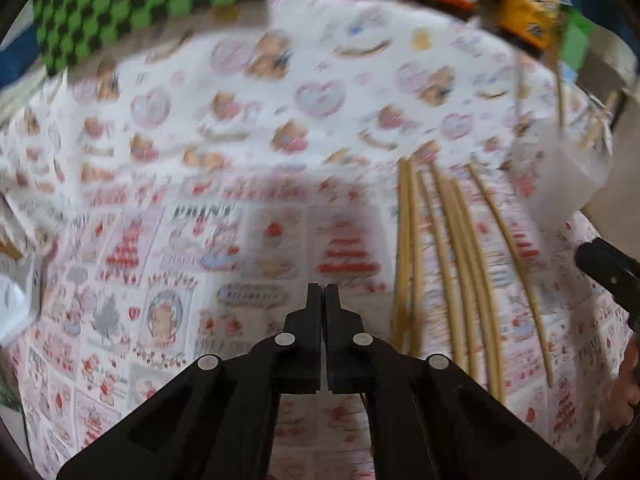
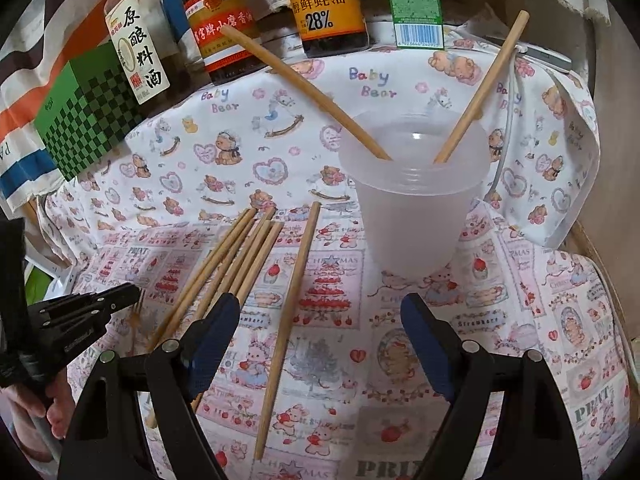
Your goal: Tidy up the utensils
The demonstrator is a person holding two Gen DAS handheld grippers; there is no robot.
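Several wooden chopsticks (image 2: 248,256) lie loose on the printed tablecloth, with one more chopstick (image 2: 289,322) lying apart to their right. They also show in the blurred left wrist view (image 1: 452,264). A translucent plastic cup (image 2: 412,200) stands upright behind them and holds two chopsticks (image 2: 480,92) leaning outward. My right gripper (image 2: 320,320) is open and empty, hovering over the single chopstick in front of the cup. My left gripper (image 1: 323,292) is shut and empty, left of the chopsticks; it also shows in the right wrist view (image 2: 132,292).
Sauce bottles (image 2: 332,8) and a green box (image 2: 416,4) line the table's back edge. A green checkered box (image 2: 88,108) stands at the back left. The cloth hangs over the table's right edge (image 2: 576,184).
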